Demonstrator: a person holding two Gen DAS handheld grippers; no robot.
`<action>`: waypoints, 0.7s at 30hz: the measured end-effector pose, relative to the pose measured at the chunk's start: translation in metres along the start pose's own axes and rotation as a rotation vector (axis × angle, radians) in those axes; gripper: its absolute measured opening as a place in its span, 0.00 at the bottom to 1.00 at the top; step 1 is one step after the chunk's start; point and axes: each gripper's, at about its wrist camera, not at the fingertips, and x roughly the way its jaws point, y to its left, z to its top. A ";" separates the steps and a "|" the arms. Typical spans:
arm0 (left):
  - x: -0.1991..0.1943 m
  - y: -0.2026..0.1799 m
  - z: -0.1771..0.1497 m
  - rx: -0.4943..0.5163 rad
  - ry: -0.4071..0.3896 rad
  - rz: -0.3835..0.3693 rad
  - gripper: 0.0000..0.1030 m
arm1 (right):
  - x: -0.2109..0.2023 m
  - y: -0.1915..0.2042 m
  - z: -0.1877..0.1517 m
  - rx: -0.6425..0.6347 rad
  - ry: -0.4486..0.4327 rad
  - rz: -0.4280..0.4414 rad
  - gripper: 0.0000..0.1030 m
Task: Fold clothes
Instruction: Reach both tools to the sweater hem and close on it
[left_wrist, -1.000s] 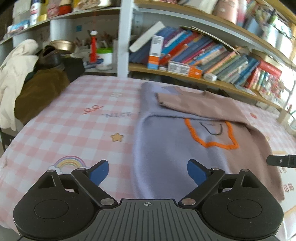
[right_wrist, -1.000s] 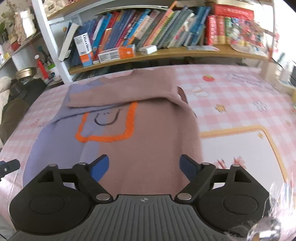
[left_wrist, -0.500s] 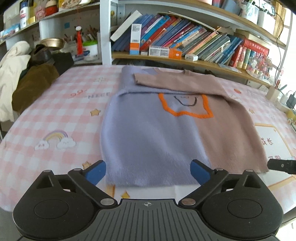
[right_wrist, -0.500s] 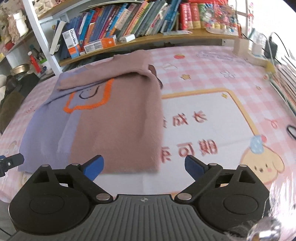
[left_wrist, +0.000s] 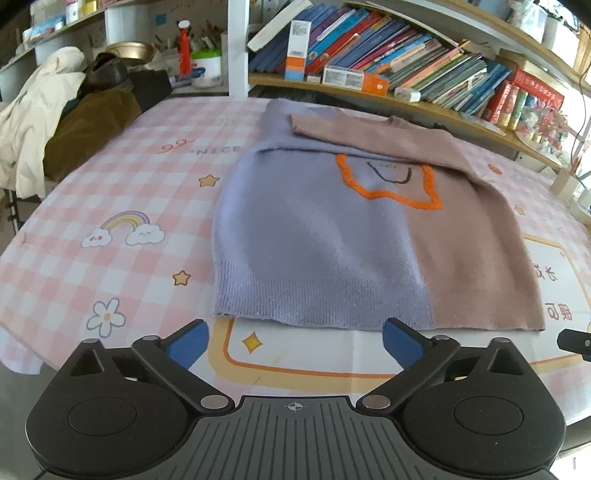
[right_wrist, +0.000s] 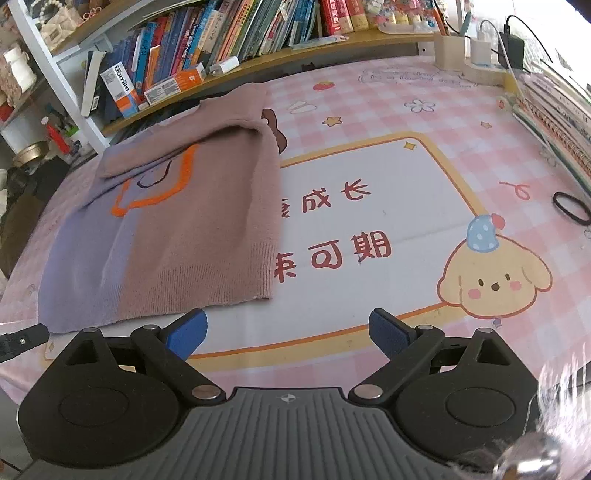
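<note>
Both grippers gape with nothing between their jaws, having just opened wider: left gripper (left_wrist: 293, 341), right gripper (right_wrist: 288, 330). Just beyond them the sweater (left_wrist: 332, 236) lies flat (sleeves folded in) on the tablecloth (right_wrist: 424, 155), below the bookshelf (left_wrist: 406, 48).

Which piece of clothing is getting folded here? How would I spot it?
Look at the pink checked tablecloth below the bookshelf. The sweater lies flat on it, half lilac, half brown, with an orange outline stitched on its chest; the other clothes are heaped at the table's far-left edge.
</note>
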 end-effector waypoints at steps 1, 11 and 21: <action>0.001 -0.001 0.000 0.000 0.002 -0.001 1.00 | 0.001 0.000 0.000 0.002 0.003 0.004 0.92; 0.001 0.023 0.009 -0.091 -0.036 0.031 0.97 | 0.009 -0.008 0.007 0.070 0.027 0.061 0.90; 0.021 0.053 0.018 -0.170 0.000 0.051 0.58 | 0.028 0.000 0.021 0.093 0.036 0.100 0.51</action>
